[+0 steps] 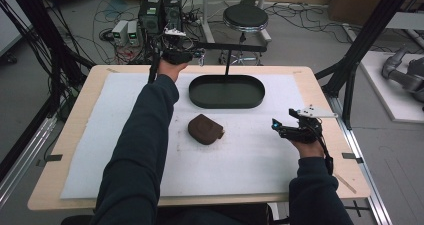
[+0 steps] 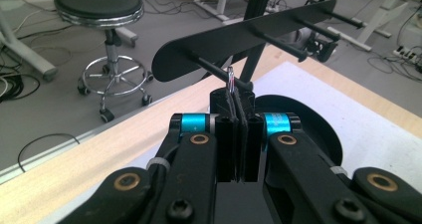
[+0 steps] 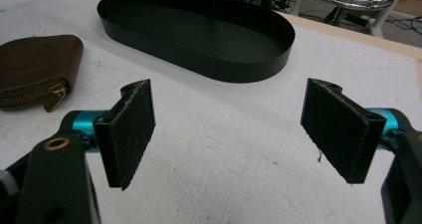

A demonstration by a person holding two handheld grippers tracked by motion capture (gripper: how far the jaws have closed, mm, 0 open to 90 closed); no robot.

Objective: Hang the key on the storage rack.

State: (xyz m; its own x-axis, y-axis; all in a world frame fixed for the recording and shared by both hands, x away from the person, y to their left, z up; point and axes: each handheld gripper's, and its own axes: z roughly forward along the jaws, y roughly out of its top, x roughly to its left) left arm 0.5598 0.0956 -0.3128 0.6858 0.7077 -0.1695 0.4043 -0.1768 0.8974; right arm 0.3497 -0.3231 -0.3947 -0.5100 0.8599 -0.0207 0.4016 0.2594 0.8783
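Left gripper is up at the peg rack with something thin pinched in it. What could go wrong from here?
1. The left gripper is shut on a small metal ring right at a peg of the rack. Little of the ring sticks out, so it may slip or miss the peg.
2. If dropped, it could fall past the table edge to the floor rather than into the tray.

No text, label, brand, number or sign can be read on anything here.
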